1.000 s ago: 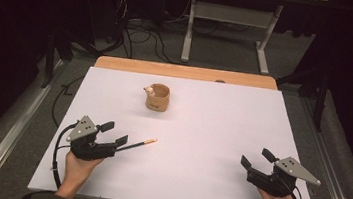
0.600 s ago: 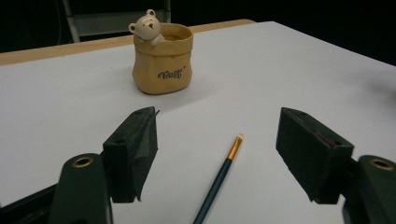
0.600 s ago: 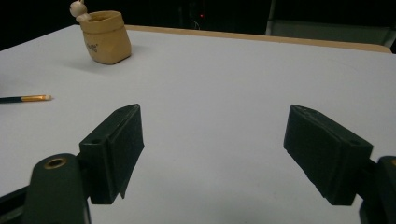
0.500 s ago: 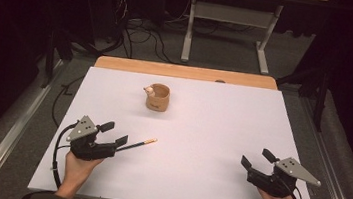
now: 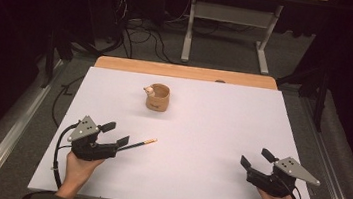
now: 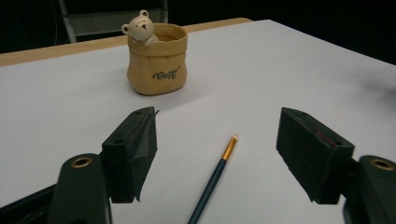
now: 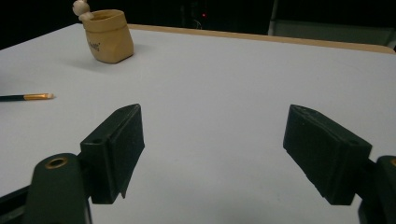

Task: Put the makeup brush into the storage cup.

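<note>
While the left claw gapes released, the paintbrush lies between its jaws, tip pointing far-right. The right claw, also released, sits well apart.

Light falls from above onto the white table, which reads bright and even with no glare, while everything beyond its edges sinks into near black. The bear pot casts only a soft, short shadow on the table at its base. In both gripper views the jaws nearest the lens look soft and slightly blurred; the pot stays sharp.
</note>
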Tool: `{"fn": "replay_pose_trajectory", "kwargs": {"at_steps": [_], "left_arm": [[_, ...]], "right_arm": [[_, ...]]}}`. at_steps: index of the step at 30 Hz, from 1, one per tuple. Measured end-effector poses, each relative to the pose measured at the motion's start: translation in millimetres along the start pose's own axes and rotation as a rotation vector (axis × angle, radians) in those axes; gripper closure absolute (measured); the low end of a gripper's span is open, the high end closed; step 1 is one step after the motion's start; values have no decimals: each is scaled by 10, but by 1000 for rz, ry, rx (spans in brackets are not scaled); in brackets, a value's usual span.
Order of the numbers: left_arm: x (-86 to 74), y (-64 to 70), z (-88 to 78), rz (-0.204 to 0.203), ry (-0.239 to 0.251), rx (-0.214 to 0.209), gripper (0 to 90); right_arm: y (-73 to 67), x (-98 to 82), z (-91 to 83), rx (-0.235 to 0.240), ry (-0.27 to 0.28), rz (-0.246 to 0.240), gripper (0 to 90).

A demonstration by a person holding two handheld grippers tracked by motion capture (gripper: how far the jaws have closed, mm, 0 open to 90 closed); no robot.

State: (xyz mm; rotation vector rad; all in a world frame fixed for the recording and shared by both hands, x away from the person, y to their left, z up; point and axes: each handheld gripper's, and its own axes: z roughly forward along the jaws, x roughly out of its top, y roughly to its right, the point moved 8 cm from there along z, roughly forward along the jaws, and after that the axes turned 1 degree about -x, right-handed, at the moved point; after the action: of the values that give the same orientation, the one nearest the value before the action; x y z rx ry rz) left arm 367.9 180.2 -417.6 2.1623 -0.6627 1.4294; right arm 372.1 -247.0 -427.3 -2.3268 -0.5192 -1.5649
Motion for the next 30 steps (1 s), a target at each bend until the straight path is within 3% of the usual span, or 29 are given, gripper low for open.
{"fn": "replay_pose_trajectory", "kwargs": {"at_steps": [22, 30], "left_arm": [[152, 65, 73, 38, -2, -4, 282], [214, 56, 119, 16, 11, -17, 281]], "right_arm": [[3, -10, 34, 4, -5, -3, 223], [-1, -9, 33, 5, -5, -4, 224]]}}
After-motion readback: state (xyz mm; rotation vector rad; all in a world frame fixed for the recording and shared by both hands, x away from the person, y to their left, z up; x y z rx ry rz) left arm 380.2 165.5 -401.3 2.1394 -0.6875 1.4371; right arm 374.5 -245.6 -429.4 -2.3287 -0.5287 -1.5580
